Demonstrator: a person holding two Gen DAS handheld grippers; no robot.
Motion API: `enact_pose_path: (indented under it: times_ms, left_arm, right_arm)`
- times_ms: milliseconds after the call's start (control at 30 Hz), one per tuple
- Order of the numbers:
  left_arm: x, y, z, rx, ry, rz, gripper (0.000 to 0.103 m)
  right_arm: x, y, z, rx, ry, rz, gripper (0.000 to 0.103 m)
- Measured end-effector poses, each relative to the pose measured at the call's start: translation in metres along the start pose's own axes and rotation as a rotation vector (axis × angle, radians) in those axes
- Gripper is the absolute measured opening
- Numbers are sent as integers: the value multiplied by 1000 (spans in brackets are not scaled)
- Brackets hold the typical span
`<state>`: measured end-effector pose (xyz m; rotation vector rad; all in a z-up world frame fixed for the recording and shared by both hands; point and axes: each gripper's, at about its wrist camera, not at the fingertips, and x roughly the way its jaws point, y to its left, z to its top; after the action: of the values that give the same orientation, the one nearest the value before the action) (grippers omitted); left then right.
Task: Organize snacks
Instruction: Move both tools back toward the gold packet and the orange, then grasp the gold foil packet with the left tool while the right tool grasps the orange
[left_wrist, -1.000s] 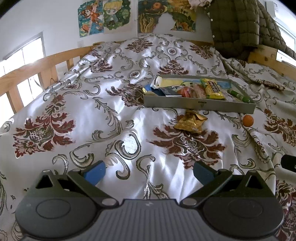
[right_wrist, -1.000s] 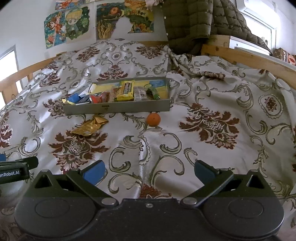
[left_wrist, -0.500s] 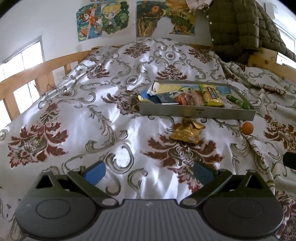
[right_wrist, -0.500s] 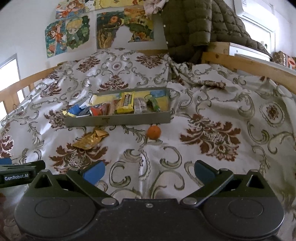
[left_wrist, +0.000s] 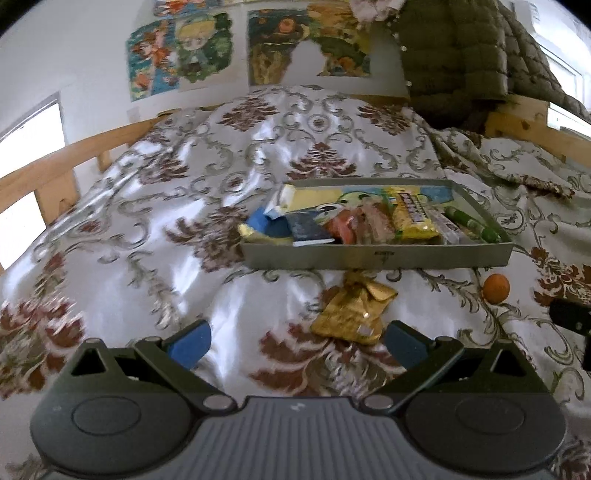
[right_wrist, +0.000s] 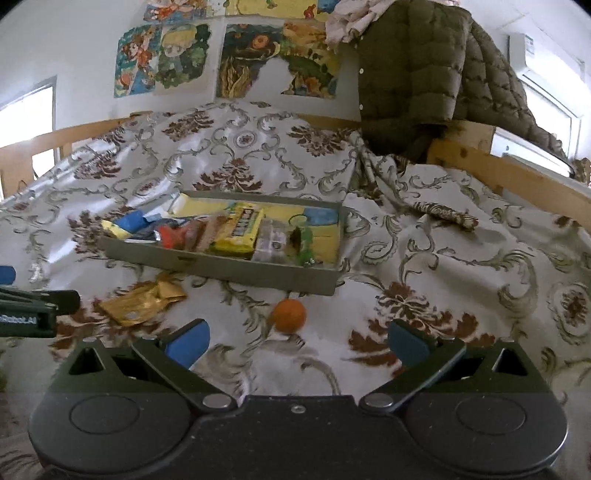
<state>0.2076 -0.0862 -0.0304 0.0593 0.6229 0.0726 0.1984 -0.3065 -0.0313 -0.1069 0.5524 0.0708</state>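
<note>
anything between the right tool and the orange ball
Nothing visible. The orange ball lies on bare bedspread just ahead of the open right tool; the tray sits beyond it.

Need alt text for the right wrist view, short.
The open right gripper hovers over a patterned bedspread, with an orange ball just ahead between its fingers. Beyond lies a grey tray full of snacks, a gold packet left of the ball, and the left gripper at the left edge.
</note>
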Motion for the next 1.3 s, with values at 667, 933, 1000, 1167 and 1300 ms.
enact_pose_path:
  times_ms: [667,933,1000,1167,1300]
  left_arm:
    - [118,-26,17,227,129,-174,103]
    - [133,-26,14,220,207,-238,100]
    - [132,-26,15,213,209,-254,95]
    - [129,-31,16,214,223,-288,78]
    - [126,-36,16,212,231,-293,68]
  right_arm:
    - [115,-16,1,57,66,142,94]
    - [133,-6,-2,39,132,171,76]
    - [134,-8,-1,49,133,176,68]
    - [131,-9,-2,52,124,164,50]
    - [128,-2,-2,16,120,162,38]
